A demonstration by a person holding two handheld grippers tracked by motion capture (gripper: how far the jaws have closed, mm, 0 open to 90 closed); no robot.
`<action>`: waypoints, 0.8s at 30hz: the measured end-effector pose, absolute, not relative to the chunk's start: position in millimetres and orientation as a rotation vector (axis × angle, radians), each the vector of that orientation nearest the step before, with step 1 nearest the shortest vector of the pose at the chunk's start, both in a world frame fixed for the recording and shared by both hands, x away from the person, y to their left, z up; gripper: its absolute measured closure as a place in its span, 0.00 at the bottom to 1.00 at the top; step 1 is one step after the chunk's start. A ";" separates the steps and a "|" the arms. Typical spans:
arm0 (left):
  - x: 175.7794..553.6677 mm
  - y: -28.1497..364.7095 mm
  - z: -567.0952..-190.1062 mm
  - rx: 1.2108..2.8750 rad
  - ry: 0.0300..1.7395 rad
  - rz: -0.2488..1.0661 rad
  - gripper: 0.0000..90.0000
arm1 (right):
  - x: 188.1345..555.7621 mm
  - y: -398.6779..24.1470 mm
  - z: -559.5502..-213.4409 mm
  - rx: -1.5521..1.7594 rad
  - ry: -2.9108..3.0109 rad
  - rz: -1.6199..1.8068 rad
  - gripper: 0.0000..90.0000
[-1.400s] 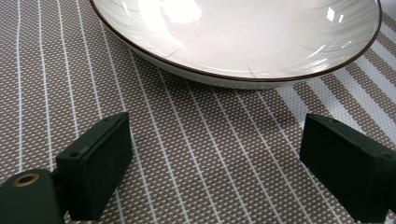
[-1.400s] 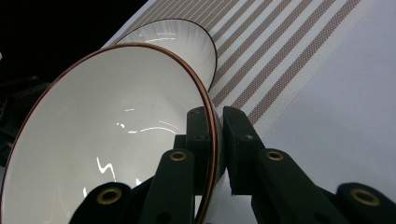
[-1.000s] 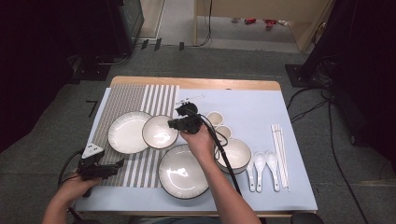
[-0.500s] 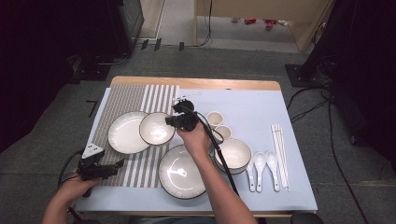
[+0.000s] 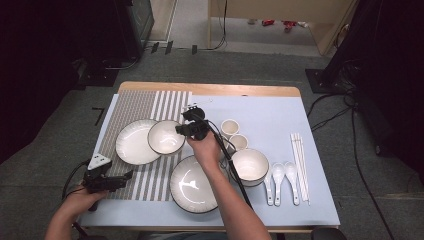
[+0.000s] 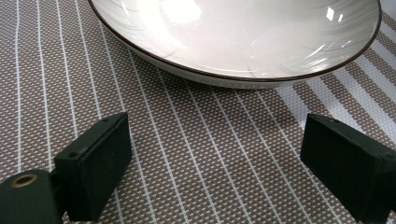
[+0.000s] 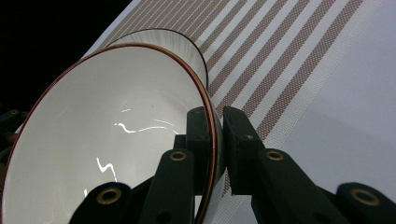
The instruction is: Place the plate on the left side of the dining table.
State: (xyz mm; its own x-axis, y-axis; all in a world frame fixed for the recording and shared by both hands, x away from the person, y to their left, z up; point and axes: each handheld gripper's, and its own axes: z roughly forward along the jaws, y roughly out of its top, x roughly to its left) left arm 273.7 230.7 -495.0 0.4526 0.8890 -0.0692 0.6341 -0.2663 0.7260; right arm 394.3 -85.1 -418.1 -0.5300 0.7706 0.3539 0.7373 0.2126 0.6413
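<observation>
Your right gripper (image 7: 215, 135) has its jaws clamped on the rim of the small bowl (image 5: 165, 137), 1 jaw inside and 1 outside. In the right gripper view the bowl (image 7: 107, 135) is tilted, over the striped mat (image 5: 131, 102), with its far edge overlapping the plate (image 5: 134, 142) beside it. Your left gripper (image 5: 107, 181) is low at the mat's near left corner; jaws wide apart, nothing between them, facing the plate's (image 6: 233, 37) rim. On the blue cloth (image 5: 265, 107) of the bench: 2 cups (image 5: 229, 127), 2 spoons (image 5: 278, 175), chopsticks (image 5: 300, 160).
</observation>
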 end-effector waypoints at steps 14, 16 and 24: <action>273.6 229.9 -495.0 2.010 1.269 0.471 0.10 | 401.2 -76.6 -422.9 1.538 2.387 1.262 0.91; 273.6 229.8 -495.0 2.009 1.269 0.471 0.10 | 402.2 -76.7 -424.1 1.548 2.381 1.264 0.91; 273.6 229.5 -495.0 2.012 1.269 0.473 0.10 | 405.0 -73.2 -427.2 1.556 2.368 1.262 0.91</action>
